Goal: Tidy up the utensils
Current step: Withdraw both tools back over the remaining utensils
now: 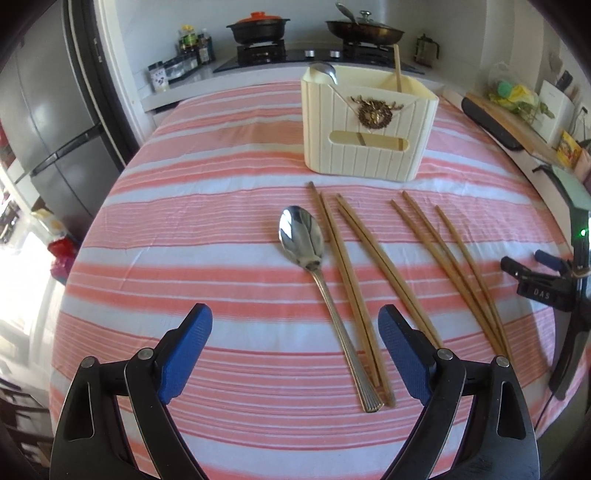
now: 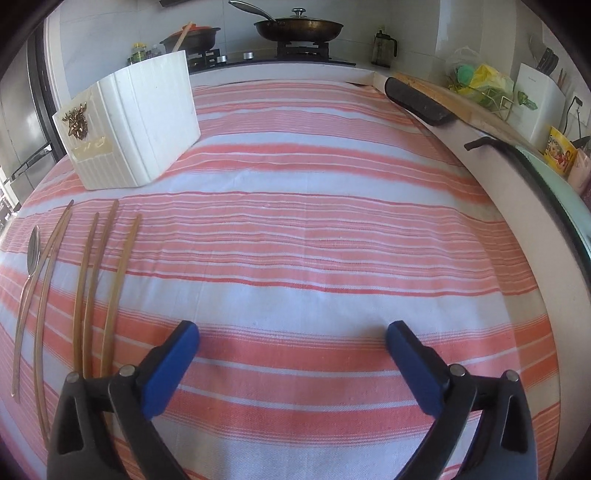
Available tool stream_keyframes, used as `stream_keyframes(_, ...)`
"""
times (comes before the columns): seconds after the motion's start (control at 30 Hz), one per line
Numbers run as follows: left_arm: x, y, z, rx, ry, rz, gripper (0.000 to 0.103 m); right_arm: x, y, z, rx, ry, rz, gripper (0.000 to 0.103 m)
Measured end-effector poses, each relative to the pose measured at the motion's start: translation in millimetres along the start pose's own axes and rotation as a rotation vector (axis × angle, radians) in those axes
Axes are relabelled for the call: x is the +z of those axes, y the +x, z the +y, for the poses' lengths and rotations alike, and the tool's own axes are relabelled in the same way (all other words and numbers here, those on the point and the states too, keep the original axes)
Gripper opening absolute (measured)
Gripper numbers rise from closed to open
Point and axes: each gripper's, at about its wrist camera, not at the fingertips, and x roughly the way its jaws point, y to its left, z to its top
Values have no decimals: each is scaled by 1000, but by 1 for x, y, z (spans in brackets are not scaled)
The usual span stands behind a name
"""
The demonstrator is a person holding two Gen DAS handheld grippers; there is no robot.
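A cream utensil holder [image 1: 369,125] stands on the striped tablecloth [image 1: 207,206], with one spoon [image 1: 327,72] and one chopstick [image 1: 398,68] in it. In front of it lie a steel spoon [image 1: 314,266] and several wooden chopsticks [image 1: 388,266], side by side. My left gripper [image 1: 295,325] is open and empty, just above the spoon's handle. My right gripper [image 2: 291,339] is open and empty over bare cloth, right of the chopsticks [image 2: 99,280]. The holder [image 2: 136,122] and the spoon [image 2: 29,273] show at the left of the right wrist view. The right gripper [image 1: 535,280] also shows at the left wrist view's right edge.
Behind the table is a stove with a black pot [image 1: 256,29] and a frying pan [image 1: 364,31]. A counter along the right carries a cutting board [image 2: 461,107], a knife block [image 2: 535,99] and packets. A refrigerator [image 1: 48,122] stands at the left.
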Motion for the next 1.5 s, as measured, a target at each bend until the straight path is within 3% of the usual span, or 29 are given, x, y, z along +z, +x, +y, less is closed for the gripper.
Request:
stream_keyframes(0.3, 18, -2, 17, 115, -108, 39, 92, 0, 0, -1, 0, 0, 0, 103)
stream_keyframes(0.43, 18, -4, 15, 123, -148, 60, 92, 0, 0, -1, 1, 0, 0, 103)
stream_keyframes(0.83, 25, -6, -10, 174, -101, 66, 92, 0, 0, -1, 1, 0, 0, 103)
stream_keyframes(1.17, 21, -19, -17, 171, -78, 41, 92, 0, 0, -1, 1, -1, 0, 103)
stream_keyframes(1.5, 4, -25, 24, 63, -171, 25, 92, 0, 0, -1, 2, -1, 0, 103)
